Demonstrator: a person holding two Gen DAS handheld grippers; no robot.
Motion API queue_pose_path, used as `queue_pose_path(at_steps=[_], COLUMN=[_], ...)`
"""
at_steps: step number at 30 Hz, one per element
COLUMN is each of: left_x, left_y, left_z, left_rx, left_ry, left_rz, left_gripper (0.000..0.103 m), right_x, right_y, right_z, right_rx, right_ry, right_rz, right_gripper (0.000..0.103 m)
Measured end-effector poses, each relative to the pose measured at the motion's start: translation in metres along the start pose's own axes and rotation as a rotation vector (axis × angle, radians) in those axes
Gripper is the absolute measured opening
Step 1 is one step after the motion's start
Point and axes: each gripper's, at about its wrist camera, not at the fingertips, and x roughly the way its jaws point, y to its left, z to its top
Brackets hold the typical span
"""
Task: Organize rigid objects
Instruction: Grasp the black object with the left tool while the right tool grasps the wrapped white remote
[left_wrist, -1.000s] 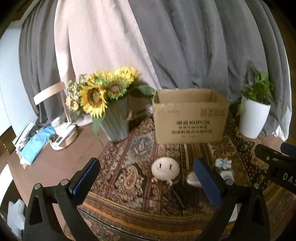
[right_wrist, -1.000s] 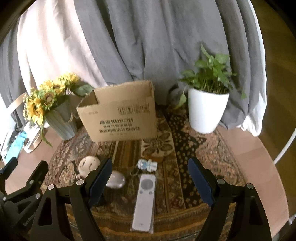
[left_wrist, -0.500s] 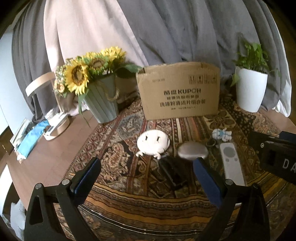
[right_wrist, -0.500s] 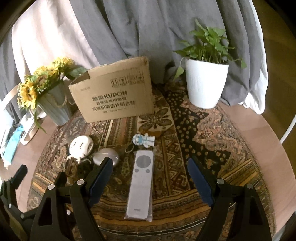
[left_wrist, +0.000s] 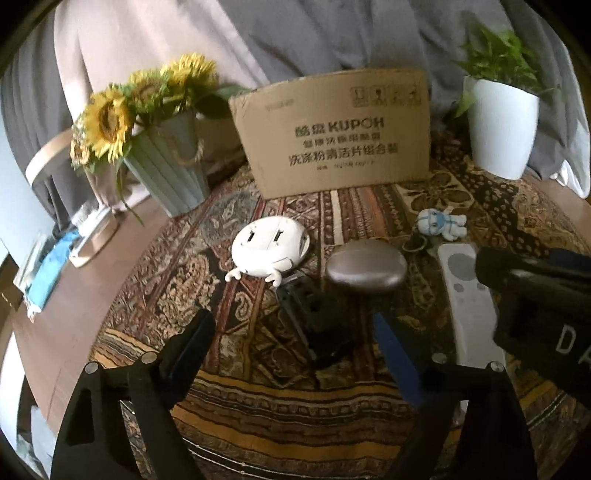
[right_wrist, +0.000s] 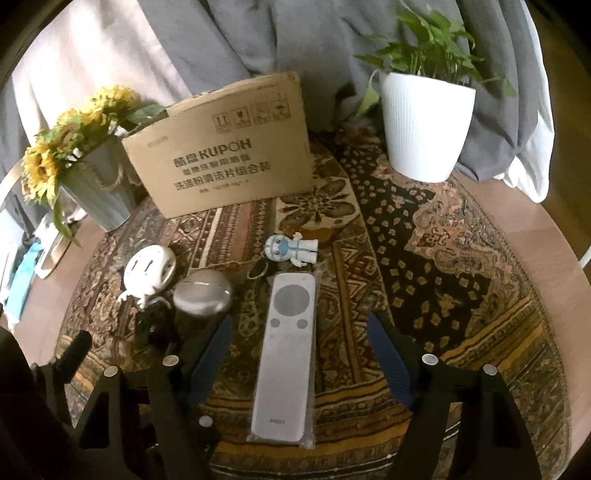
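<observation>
A white remote (right_wrist: 286, 354) in clear wrap lies on the patterned rug, between the fingers of my right gripper (right_wrist: 299, 325), whose jaws are closing without touching it. My left gripper (left_wrist: 291, 325) hangs over a black object (left_wrist: 317, 314); its jaws are closing too, and no pad touches it. Beyond lie a white round toy (left_wrist: 269, 245), a grey oval case (left_wrist: 365, 271) and a small astronaut keychain (left_wrist: 439, 223). The remote (left_wrist: 469, 291) shows at the right, partly behind the right gripper. A cardboard box (left_wrist: 332, 133) stands at the back.
A sunflower vase (left_wrist: 166, 162) stands left of the box and a white plant pot (left_wrist: 502, 125) to its right. Grey and pale curtains hang behind. Bare wooden floor (right_wrist: 546, 258) surrounds the rug; a blue cloth (left_wrist: 48, 269) and a round stand lie at the left.
Both grippers have sunk toward the rug and tipped downward, so the objects look larger. Both pairs of jaws have narrowed. The remote now lies between the right fingers.
</observation>
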Motion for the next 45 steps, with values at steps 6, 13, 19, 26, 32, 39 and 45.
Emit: queue_pose_path(at_steps=[6, 13, 19, 26, 32, 39, 45], left_x=[0.012, 0.023, 0.036, 0.042, 0.043, 0.044, 0.046], left_y=[0.007, 0.004, 0.004, 0.002, 0.009, 0.019, 0.017], left_z=[0.003, 0.006, 0.005, 0.003, 0.003, 0.002, 0.003], left_rx=[-0.040, -0.058, -0.070, -0.050, -0.057, -0.138, -0.126], left_ry=[0.035, 0.057, 0.108, 0.117, 0.116, 0.126, 0.124], left_rz=[-0.015, -0.029, -0.058, -0.068, -0.135, -0.201, -0.189], left_gripper=[0.080, 0.067, 0.058, 0.055, 0.047, 0.038, 0.037], right_x=[0.019, 0.030, 0.036, 0.046, 0.052, 0.053, 0.053], right_y=[-0.003, -0.010, -0.006, 0.004, 0.000, 0.001, 0.013], right_z=[0.002, -0.002, -0.007, -0.008, -0.010, -0.015, -0.020], right_rx=[0.014, 0.016, -0.021, -0.055, -0.025, -0.062, -0.163], right_ry=[0.058, 0.088, 0.091, 0.097, 0.096, 0.078, 0.058], right_rz=[0.011, 0.009, 0.008, 0.027, 0.057, 0.017, -0.043], right_gripper=[0.068, 0.065, 0.065, 0.064, 0.064, 0.053, 0.049])
